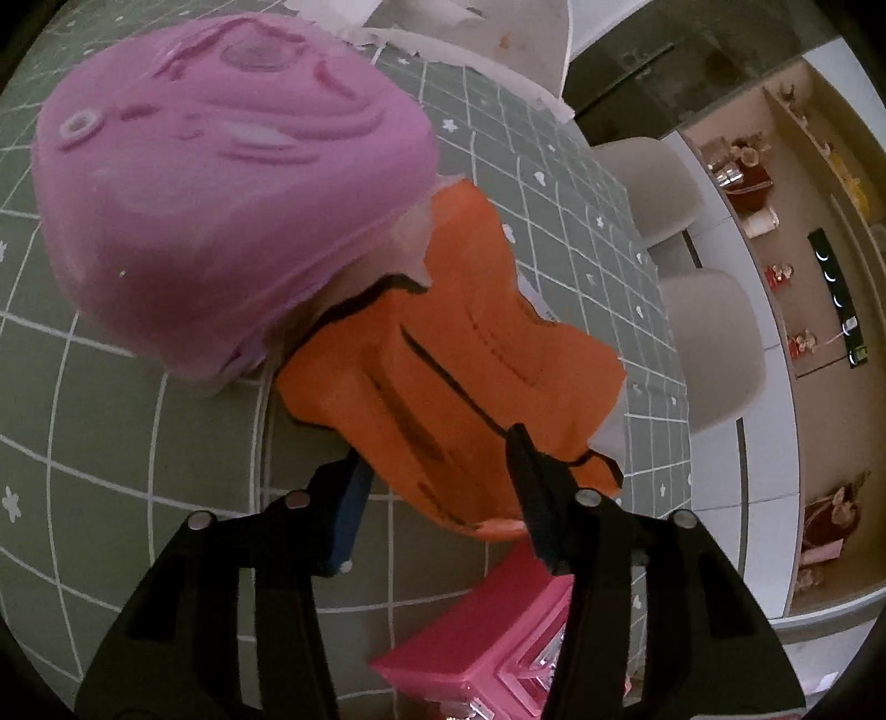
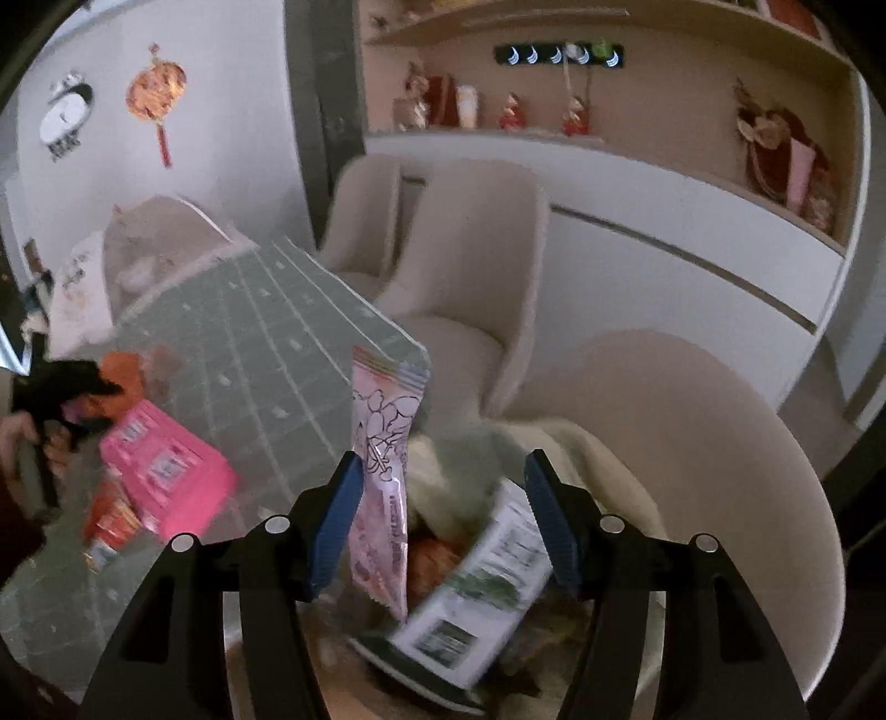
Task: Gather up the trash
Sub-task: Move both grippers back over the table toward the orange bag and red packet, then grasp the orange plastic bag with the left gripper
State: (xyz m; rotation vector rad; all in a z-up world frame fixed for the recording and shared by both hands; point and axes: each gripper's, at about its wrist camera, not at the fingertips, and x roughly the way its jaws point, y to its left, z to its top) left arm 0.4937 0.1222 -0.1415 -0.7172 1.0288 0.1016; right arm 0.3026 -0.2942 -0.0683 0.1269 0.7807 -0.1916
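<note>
In the left wrist view an orange packet (image 1: pixel 443 343) lies on the green gridded tablecloth (image 1: pixel 138 443), partly under a purple plastic tub (image 1: pixel 221 183). My left gripper (image 1: pixel 437 448) is open around the packet's near end; a strip of cloth shows between the left pad and the packet. In the right wrist view my right gripper (image 2: pixel 443 459) is open above a white round bin (image 2: pixel 720 443). A pink printed wrapper (image 2: pixel 382 471) stands loose beside the left pad (image 2: pixel 338 526), over the bin. A white and green carton (image 2: pixel 476 598) lies inside.
A pink box (image 2: pixel 166 471) and a red-orange packet (image 2: pixel 111 520) lie near the table's edge; the pink box (image 1: pixel 487 637) also shows below my left fingers. Torn white paper (image 1: pixel 470 44) lies at the far end. Beige chairs (image 2: pixel 470 288) stand past the table.
</note>
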